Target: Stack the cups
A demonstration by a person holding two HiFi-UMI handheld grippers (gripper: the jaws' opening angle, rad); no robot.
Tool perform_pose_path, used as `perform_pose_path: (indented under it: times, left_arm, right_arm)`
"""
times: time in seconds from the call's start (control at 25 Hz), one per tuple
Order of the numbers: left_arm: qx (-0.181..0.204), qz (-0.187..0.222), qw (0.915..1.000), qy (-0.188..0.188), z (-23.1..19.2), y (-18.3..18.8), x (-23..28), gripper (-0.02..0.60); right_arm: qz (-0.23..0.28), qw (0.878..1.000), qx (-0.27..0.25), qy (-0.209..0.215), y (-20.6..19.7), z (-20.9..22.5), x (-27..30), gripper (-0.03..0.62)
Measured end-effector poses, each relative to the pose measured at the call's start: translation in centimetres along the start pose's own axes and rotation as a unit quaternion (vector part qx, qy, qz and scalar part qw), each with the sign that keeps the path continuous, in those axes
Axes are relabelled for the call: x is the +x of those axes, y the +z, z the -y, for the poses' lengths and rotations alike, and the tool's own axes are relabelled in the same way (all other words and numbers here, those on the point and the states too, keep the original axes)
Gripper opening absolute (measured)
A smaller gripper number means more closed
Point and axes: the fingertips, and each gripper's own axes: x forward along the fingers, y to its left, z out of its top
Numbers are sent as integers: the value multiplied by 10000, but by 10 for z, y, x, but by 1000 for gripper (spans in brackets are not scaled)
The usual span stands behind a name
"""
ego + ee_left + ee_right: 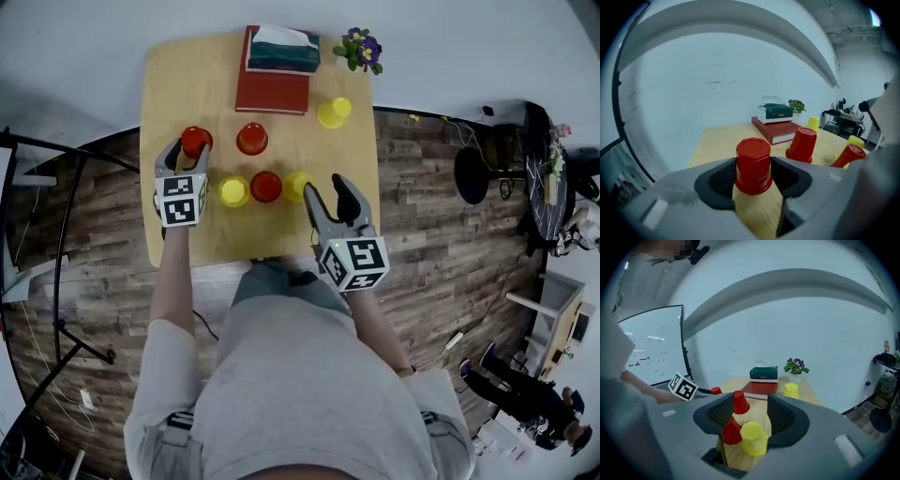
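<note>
Several upside-down cups stand on the wooden table (169,234). At the left, one red cup (196,141) (753,165) rests on the table with my left gripper (191,150) (753,174) shut on it, a jaw touching each side. A second red cup (251,139) (802,145) stands just right of it. Nearer me runs a row of three: yellow cup (233,191), red cup (266,187) (731,431), yellow cup (297,186) (753,438). My right gripper (328,190) (750,414) hovers open just right of that row and holds nothing. Another yellow cup (333,112) (791,390) stands at the far right.
A red book (272,91) with a green tissue box (282,50) on it lies at the table's far edge, beside a small potted flower (360,49). A black stand (61,272) is at the left. The table's right edge drops to a wood floor (441,234).
</note>
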Motion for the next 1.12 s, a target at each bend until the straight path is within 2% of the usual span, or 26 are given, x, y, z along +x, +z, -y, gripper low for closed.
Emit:
perform_pose_path:
  times: [0.52, 0.88, 1.12]
  left_arm:
    - [244, 355, 9986, -322, 25, 40, -63, 235]
    - [425, 510, 9930, -978, 85, 57, -102, 235]
    - [517, 371, 9886, -1363, 124, 52, -111, 235]
  right_arm:
    - [128, 9995, -65, 273, 10, -11, 11, 220]
    - [162, 9987, -36, 475, 11, -18, 12, 215]
    - [176, 9989, 26, 443, 9, -13, 5, 215]
